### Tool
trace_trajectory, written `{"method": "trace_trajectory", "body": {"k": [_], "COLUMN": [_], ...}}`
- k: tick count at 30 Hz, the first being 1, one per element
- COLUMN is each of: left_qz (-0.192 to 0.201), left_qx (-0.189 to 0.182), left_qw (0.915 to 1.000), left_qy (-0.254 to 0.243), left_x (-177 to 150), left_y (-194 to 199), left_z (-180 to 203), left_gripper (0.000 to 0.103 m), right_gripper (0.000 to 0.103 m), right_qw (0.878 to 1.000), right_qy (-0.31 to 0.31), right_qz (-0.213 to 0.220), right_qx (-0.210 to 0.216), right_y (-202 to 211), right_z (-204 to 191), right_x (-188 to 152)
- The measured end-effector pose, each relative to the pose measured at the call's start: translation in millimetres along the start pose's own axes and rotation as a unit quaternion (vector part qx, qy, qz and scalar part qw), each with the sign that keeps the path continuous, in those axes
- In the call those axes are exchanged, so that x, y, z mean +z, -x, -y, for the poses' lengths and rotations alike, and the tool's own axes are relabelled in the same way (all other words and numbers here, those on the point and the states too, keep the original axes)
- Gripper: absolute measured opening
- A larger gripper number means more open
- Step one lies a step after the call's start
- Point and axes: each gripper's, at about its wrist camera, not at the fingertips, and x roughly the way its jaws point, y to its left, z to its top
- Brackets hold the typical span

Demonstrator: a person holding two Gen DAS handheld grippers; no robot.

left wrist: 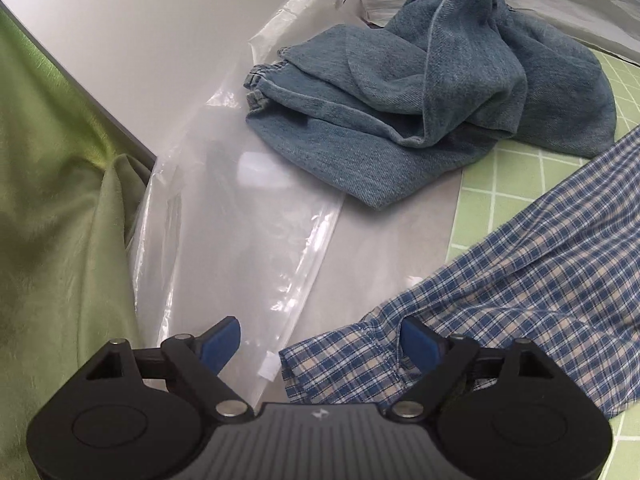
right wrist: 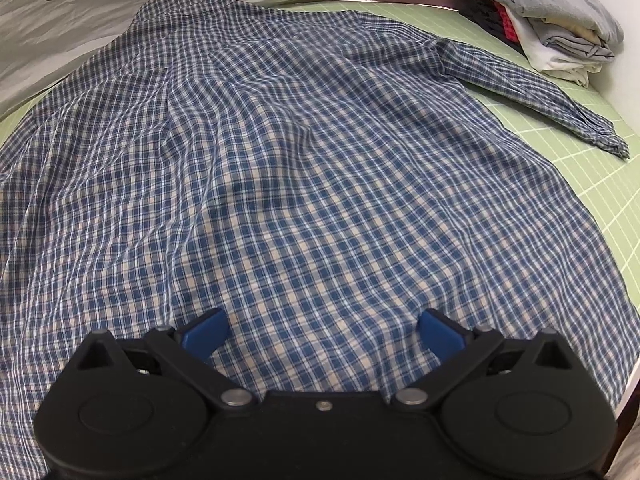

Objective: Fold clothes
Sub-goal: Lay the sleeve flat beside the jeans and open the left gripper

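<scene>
Plaid shirt (right wrist: 280, 168) fills the right wrist view, spread flat on the green grid mat (right wrist: 592, 184), one sleeve reaching toward a stack of folded clothes (right wrist: 560, 28); only the left wrist view shows crumpled jeans (left wrist: 420, 92) and a clear plastic bag (left wrist: 240, 220) beside the shirt's edge; left gripper (left wrist: 320, 340) and right gripper (right wrist: 322, 330) both gape wide, holding nothing; the shirt's near hem is hidden behind the right gripper

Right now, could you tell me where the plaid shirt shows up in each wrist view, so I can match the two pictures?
Left wrist: the plaid shirt fills the lower right, only an edge of it, beside the open left gripper.
Right wrist: it is spread flat across most of the frame, ahead of the open right gripper.
Shared landmark: the green grid mat under it.
</scene>
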Motion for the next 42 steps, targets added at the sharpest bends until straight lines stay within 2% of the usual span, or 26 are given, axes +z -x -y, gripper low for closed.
{"method": "trace_trajectory", "body": {"k": [4, 12, 19, 29, 31, 39, 42], "left_qz": [0.001, -0.010, -0.034, 0.005, 0.016, 0.037, 0.037], "left_qx": [-0.012, -0.080, -0.091, -0.106, -0.109, -0.130, -0.137], "left_qw": [0.9999, 0.9943, 0.9923, 0.9913, 0.9915, 0.9893, 0.9884], "left_qy": [0.000, 0.070, 0.077, 0.077, 0.070, 0.053, 0.053], "left_x": [-1, -20, -41, -43, -45, -65, -76], "left_y": [9, 29, 31, 63, 75, 131, 155], "left_z": [2, -3, 3, 4, 11, 56, 79], "left_gripper": [0.087, 0.087, 0.087, 0.087, 0.087, 0.087, 0.087], "right_gripper": [0.103, 0.103, 0.103, 0.103, 0.103, 0.103, 0.103], "right_qw": [1.000, 1.000, 1.000, 0.999, 0.999, 0.998, 0.998], "right_qy": [-0.004, -0.014, -0.024, -0.007, -0.015, -0.008, 0.015], "right_qz": [0.000, 0.003, 0.002, 0.006, 0.013, 0.055, 0.059], "right_qx": [0.001, 0.009, 0.019, 0.036, 0.041, -0.012, -0.022], "right_y": [-1, -1, 0, 11, 15, 21, 21], "right_z": [0, 1, 4, 18, 30, 114, 149], "right_x": [0, -4, -12, -29, -30, -20, -9]}}
